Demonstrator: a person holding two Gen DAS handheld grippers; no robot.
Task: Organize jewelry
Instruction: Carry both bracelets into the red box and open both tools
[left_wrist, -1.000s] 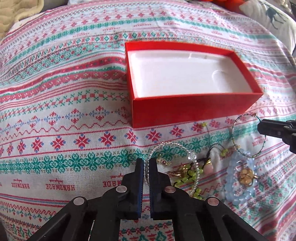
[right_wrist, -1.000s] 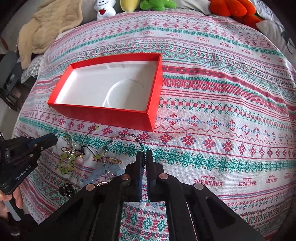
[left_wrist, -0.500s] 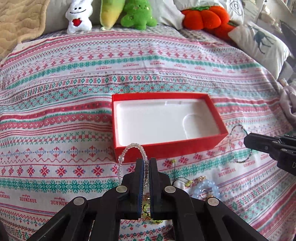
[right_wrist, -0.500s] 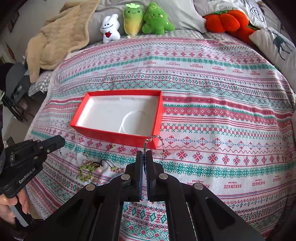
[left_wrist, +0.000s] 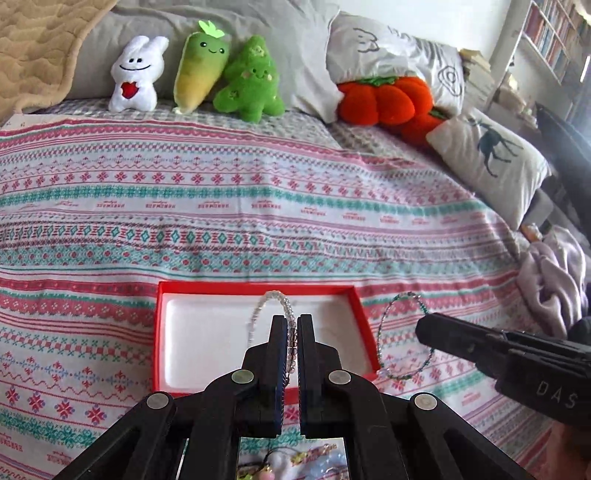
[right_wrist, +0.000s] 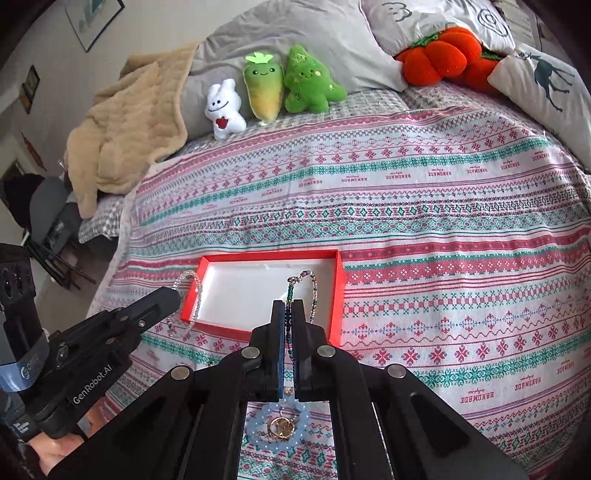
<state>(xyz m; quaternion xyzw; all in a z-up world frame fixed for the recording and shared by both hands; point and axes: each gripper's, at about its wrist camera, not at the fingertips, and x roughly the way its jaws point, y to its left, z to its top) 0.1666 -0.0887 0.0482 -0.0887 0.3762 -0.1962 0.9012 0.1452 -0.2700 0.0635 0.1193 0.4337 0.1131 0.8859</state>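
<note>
A red box with a white liner lies open on the patterned bedspread. In the left wrist view my left gripper is shut on a clear beaded bracelet, whose loop hangs in front of the box. My right gripper comes in from the right. In the right wrist view my right gripper is shut on a green beaded bracelet over the red box. The left gripper holds the clear bracelet by the box's left end.
More jewelry lies on the bedspread beneath the grippers: a pale blue bracelet with a gold ring and small charms. Plush toys and pillows line the far side. A beige blanket is at the far left.
Both grippers have risen off the bedspread, each lifting its bracelet clear of the jewelry pile. Both views have tilted up, so the box sits lower and the plush toys have come into view.
</note>
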